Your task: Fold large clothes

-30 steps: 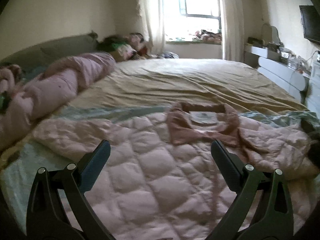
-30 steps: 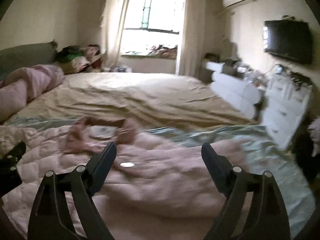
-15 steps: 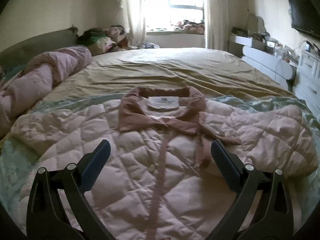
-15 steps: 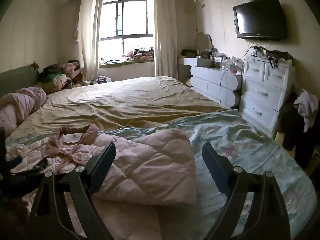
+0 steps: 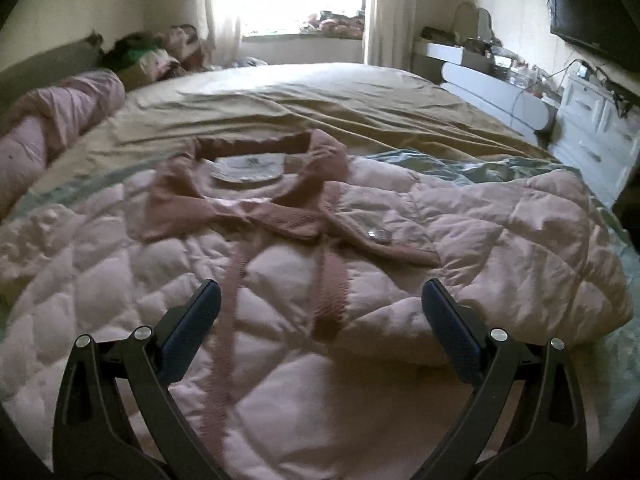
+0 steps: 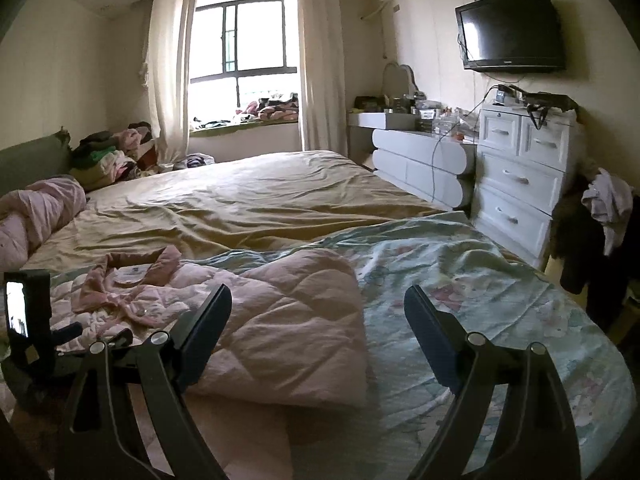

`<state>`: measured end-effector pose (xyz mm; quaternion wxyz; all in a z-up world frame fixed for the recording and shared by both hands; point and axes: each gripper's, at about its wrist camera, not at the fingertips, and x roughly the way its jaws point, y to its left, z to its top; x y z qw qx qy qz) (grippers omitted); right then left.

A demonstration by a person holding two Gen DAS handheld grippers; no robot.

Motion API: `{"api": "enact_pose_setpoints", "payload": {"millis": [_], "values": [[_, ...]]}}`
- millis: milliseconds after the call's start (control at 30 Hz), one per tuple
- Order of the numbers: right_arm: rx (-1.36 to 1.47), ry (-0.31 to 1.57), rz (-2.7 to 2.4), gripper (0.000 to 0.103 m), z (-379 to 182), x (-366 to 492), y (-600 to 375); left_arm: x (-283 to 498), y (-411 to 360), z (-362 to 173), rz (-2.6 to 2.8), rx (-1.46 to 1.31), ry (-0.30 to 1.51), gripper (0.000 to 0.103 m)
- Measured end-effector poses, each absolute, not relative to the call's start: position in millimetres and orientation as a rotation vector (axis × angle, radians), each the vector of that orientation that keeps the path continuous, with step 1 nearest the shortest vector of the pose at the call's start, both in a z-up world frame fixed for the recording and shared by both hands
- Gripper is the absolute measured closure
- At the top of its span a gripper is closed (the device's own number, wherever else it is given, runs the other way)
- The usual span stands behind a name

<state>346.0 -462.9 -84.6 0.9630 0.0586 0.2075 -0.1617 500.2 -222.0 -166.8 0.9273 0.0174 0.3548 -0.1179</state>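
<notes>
A pale pink quilted jacket (image 5: 304, 280) with a darker pink collar (image 5: 248, 184) lies flat, front up, on the bed. Its right side and sleeve are folded over onto the body (image 5: 520, 248). My left gripper (image 5: 320, 312) is open and empty, hovering over the jacket's front placket. In the right wrist view the jacket (image 6: 288, 320) lies at lower left with its folded part in front. My right gripper (image 6: 318, 316) is open and empty above the folded edge. The left gripper's body (image 6: 32, 336) shows at the left edge of that view.
The bed has a tan sheet (image 6: 240, 200) and a floral light green quilt (image 6: 480, 280). A rolled pink duvet (image 5: 52, 128) lies at left. White drawers (image 6: 520, 176) and a low cabinet (image 6: 416, 160) stand right of the bed. Clothes pile up near the window (image 6: 112, 156).
The right gripper has let go of the jacket's folded right side and drawn back and up. The left gripper has shifted right and closer over the jacket's front.
</notes>
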Motion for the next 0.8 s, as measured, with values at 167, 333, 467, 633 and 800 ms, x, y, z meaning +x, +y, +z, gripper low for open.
{"api": "enact_pose_setpoints", "payload": {"millis": [167, 333, 467, 633, 800], "values": [[0.129, 0.410, -0.336, 0.016, -83.6, 344.3, -468.6, 505.9, -236.9, -175.9, -0.281, 0.061, 0.780, 0.020], [0.124, 0.408, -0.333, 0.016, -83.4, 345.0, -466.8, 508.4, -250.2, -181.7, -0.332, 0.088, 0.818, 0.047], [0.129, 0.406, -0.327, 0.016, -83.1, 344.9, -466.4, 510.1, -251.8, -182.6, -0.346, 0.094, 0.827, 0.064], [0.130, 0.406, -0.327, 0.016, -82.6, 345.1, -466.5, 511.9, -249.1, -182.8, -0.356, 0.078, 0.833, 0.082], [0.130, 0.404, -0.329, 0.016, -81.7, 345.4, -466.6, 510.5, -246.7, -180.9, -0.354, 0.069, 0.826, 0.085]]}}
